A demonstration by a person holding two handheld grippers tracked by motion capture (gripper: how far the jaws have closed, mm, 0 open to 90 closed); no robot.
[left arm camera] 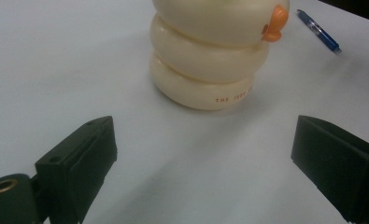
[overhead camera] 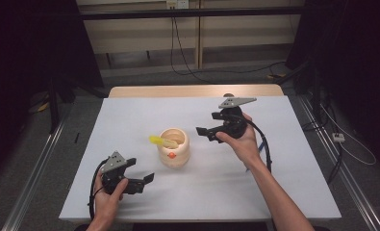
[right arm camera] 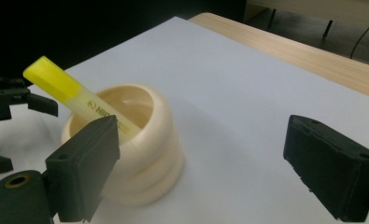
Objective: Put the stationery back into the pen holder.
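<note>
A cream ringed pot (overhead camera: 173, 147) (left arm camera: 210, 51) (right arm camera: 135, 149) with an orange beak on its side stands mid-table. A yellow highlighter (overhead camera: 161, 141) (right arm camera: 74, 95) leans in it, its cap end sticking out over the rim. My right gripper (overhead camera: 210, 126) (right arm camera: 198, 168) hovers just right of the pot, open, nothing between its jaws. My left gripper (overhead camera: 142, 172) (left arm camera: 205, 163) rests near the front left of the table, open and empty, facing the pot.
A blue pen (left arm camera: 318, 31) (overhead camera: 260, 146) lies on the white table (overhead camera: 130, 120) right of the pot, partly under the right wrist. A wooden strip (overhead camera: 192, 90) runs along the table's far edge. Cables trail on the floor beyond.
</note>
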